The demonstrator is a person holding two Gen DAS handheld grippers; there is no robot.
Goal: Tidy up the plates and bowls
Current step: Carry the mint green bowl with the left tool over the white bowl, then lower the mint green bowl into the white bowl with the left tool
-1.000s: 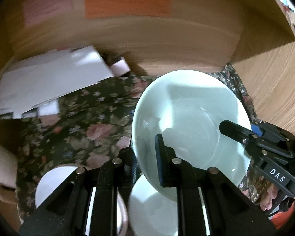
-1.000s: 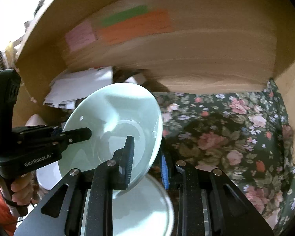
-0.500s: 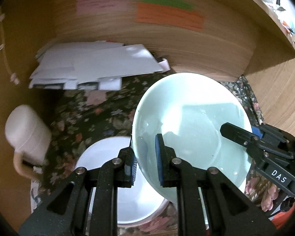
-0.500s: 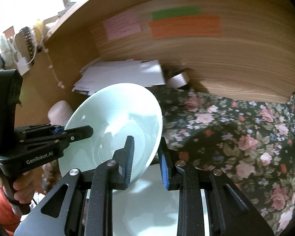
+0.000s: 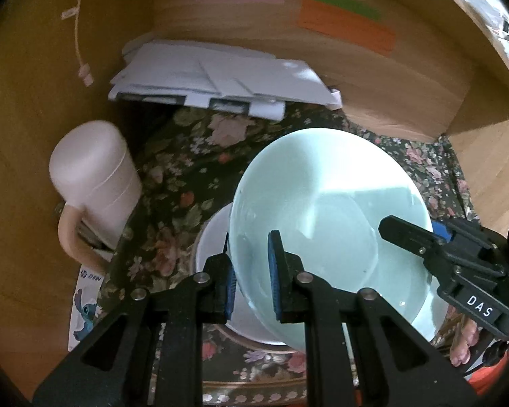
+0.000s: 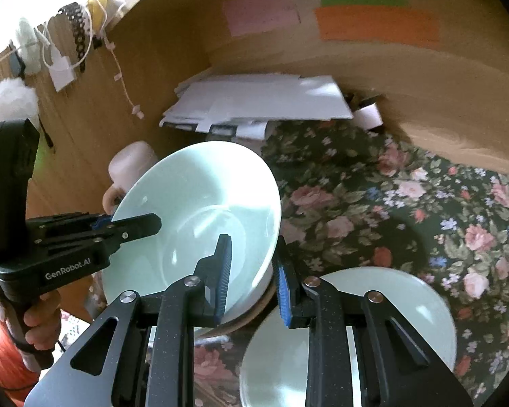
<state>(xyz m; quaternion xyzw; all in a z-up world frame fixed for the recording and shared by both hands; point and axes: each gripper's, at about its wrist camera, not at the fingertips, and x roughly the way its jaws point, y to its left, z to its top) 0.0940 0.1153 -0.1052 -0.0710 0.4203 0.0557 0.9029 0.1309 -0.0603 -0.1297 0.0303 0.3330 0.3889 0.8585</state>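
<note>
My left gripper (image 5: 251, 271) pinches the near rim of the pale green bowl (image 5: 325, 237); my right gripper (image 6: 252, 271) clamps the opposite rim, so the bowl hangs tilted over a white plate (image 5: 217, 237) on the flowered cloth (image 5: 180, 176). I should level it and lower both sides evenly before letting go. Only the right view shows a second plate (image 6: 407, 305) beside it; the left shows the pink mug (image 5: 95, 183) more fully.

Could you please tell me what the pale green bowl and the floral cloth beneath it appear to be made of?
The pale green bowl looks like glazed ceramic: smooth, glossy, with bright reflections, though melamine is possible. The dark floral cloth looks like matte printed woven fabric.
</note>
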